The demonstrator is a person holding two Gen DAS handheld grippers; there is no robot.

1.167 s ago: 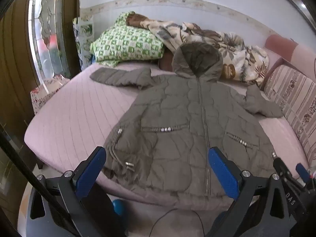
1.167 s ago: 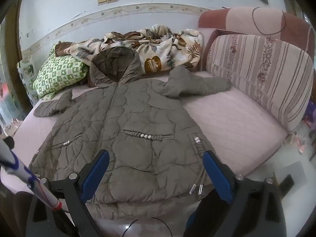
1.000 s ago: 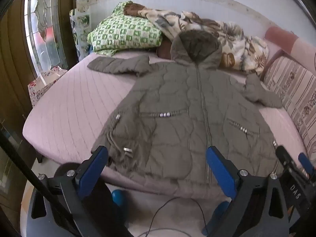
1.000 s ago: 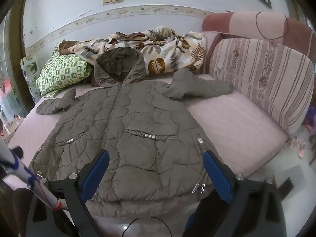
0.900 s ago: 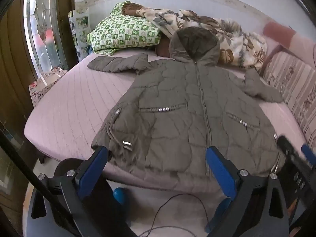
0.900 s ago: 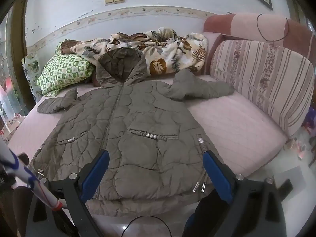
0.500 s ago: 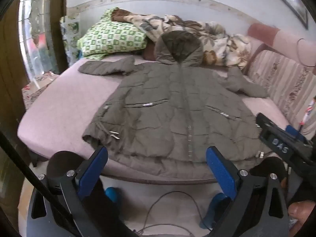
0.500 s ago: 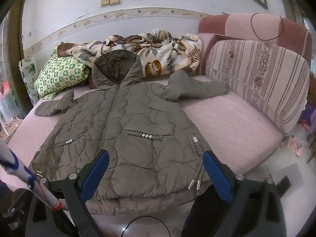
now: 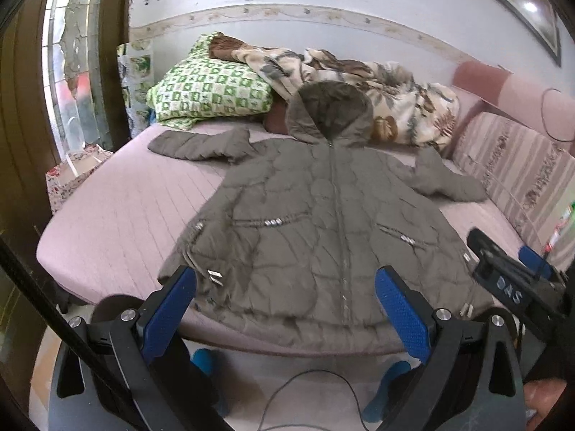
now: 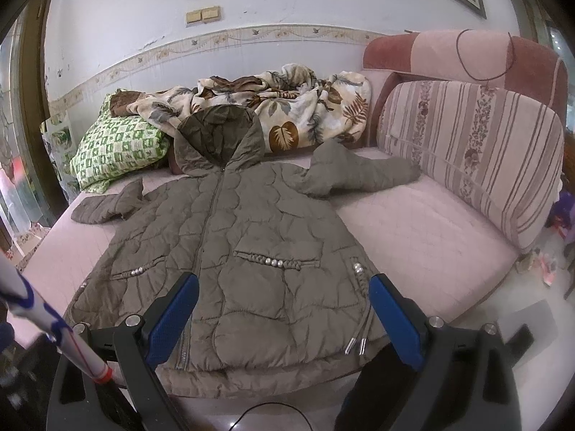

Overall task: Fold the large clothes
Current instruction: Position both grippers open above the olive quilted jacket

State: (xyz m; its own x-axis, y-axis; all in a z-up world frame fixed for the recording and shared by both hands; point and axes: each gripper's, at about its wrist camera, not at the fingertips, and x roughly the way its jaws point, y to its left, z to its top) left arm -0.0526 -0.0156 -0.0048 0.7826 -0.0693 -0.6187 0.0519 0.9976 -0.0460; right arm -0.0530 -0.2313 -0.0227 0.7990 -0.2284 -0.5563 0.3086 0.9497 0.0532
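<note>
An olive-brown quilted hooded jacket (image 9: 323, 222) lies flat and zipped, front up, on a pink bed (image 9: 118, 215). Its sleeves spread out to both sides and its hem hangs at the near edge. It also shows in the right wrist view (image 10: 244, 251). My left gripper (image 9: 285, 309) is open and empty, in front of the hem, not touching it. My right gripper (image 10: 284, 312) is open and empty, over the hem's right half. The right gripper also shows at the right of the left wrist view (image 9: 510, 280).
A green checked pillow (image 9: 208, 89) and a leaf-print blanket (image 10: 287, 107) lie at the head, behind the hood. A striped cushion (image 10: 478, 158) lines the right side. A door (image 9: 21, 107) stands on the left. A cable (image 9: 305, 391) lies on the floor.
Both grippers have drawn back and lifted a little from the bed, so more of the jacket and room shows. The jacket has not moved. Both grippers stay open.
</note>
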